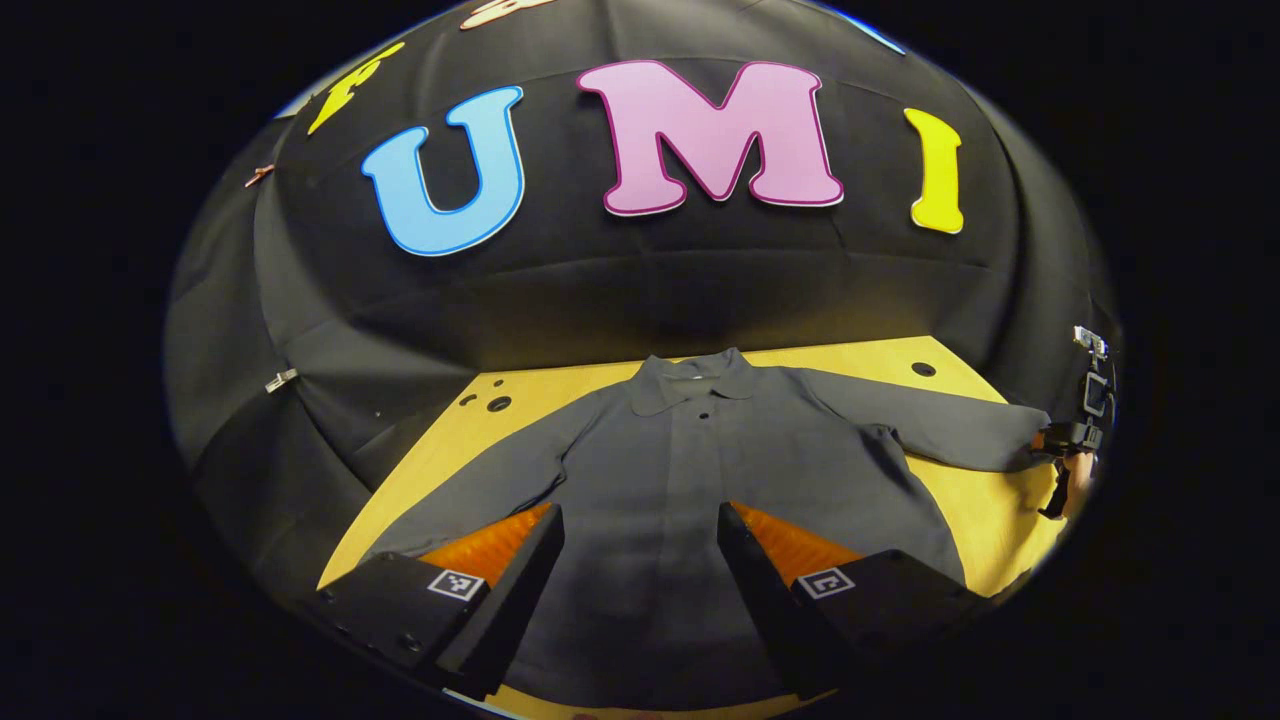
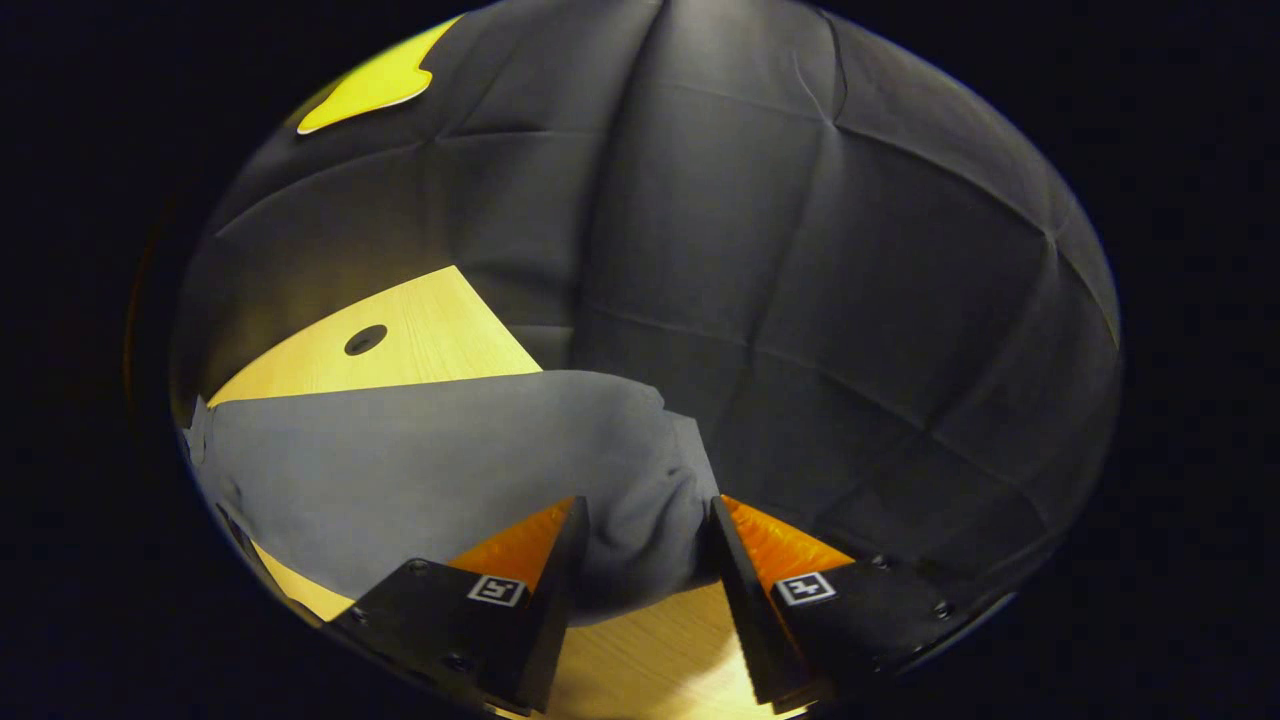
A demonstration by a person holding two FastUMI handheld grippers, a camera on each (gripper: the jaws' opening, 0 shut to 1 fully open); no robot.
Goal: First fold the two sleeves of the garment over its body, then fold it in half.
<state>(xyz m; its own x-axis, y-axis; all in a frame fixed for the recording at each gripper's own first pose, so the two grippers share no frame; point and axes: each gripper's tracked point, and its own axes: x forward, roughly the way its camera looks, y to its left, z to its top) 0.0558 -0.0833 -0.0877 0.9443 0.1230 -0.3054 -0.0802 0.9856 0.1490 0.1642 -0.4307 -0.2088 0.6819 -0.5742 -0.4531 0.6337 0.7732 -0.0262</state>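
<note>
- Shirt point(image 1: 690, 470) lies flat on the worktop point(image 1: 985, 510), collar toward the far edge, both sleeves spread out. No fold done yet.
- Your right gripper point(image 2: 640, 560) straddles the right cuff point(image 2: 640, 530); can't tell if it's pinching yet.
- Left gripper point(image 1: 640, 560): fingers spread, over the body near the hem.
- Left to do: both sleeves, then the half fold.

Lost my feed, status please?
Left tongs open above shirt. Right tongs straddling sleeve cuff, grip unclear. Sleeves unfolded.

Matt cloth garment point(image 1: 680, 470); smooth wooden table point(image 1: 985, 505)
</note>
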